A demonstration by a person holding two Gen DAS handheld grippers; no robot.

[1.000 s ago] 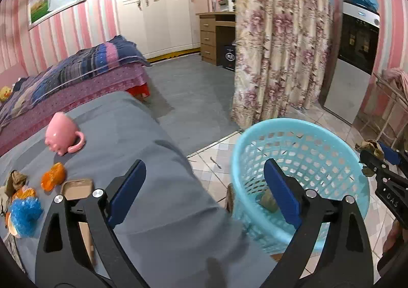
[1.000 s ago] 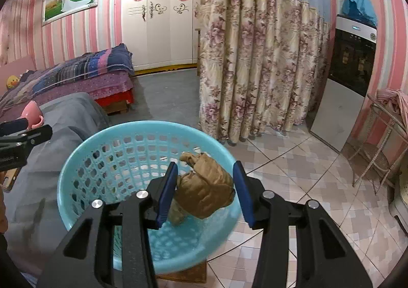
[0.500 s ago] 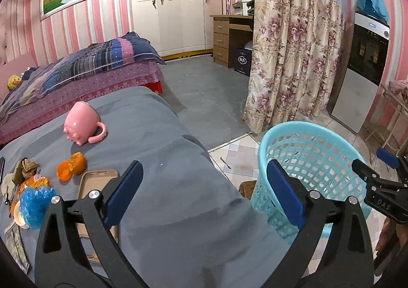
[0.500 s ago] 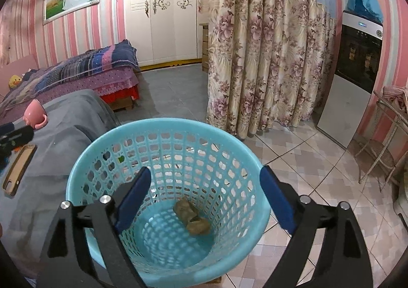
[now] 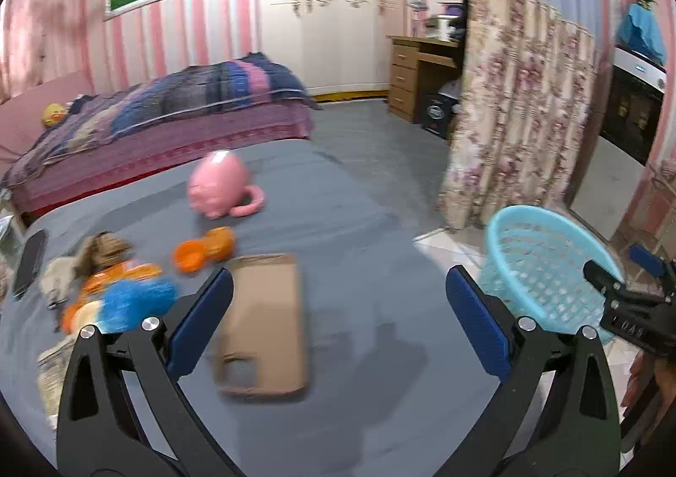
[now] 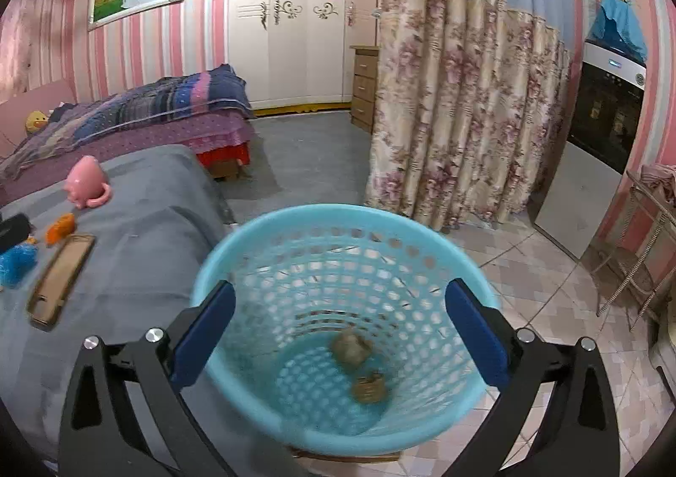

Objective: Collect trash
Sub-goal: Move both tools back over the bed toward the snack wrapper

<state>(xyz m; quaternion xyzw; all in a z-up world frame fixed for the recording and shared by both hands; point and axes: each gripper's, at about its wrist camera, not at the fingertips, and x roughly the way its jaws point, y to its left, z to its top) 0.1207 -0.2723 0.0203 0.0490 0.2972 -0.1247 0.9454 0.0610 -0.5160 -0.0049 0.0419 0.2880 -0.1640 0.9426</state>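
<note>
My right gripper [image 6: 338, 325] is opening over the round light-blue plastic basket [image 6: 422, 223]; two brown crumpled paper lumps [image 6: 350, 346] (axis unclear) lie inside. My left gripper [image 5: 338, 320] is opening, empty.

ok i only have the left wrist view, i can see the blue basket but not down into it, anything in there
observer: yes, two brown crumpled wads lie on the bottom of the basket, close together.
operator: and the right gripper, is it carrying something
observer: no, the right gripper looks down into the basket. Its jaws are opening and nothing is between them.
</note>
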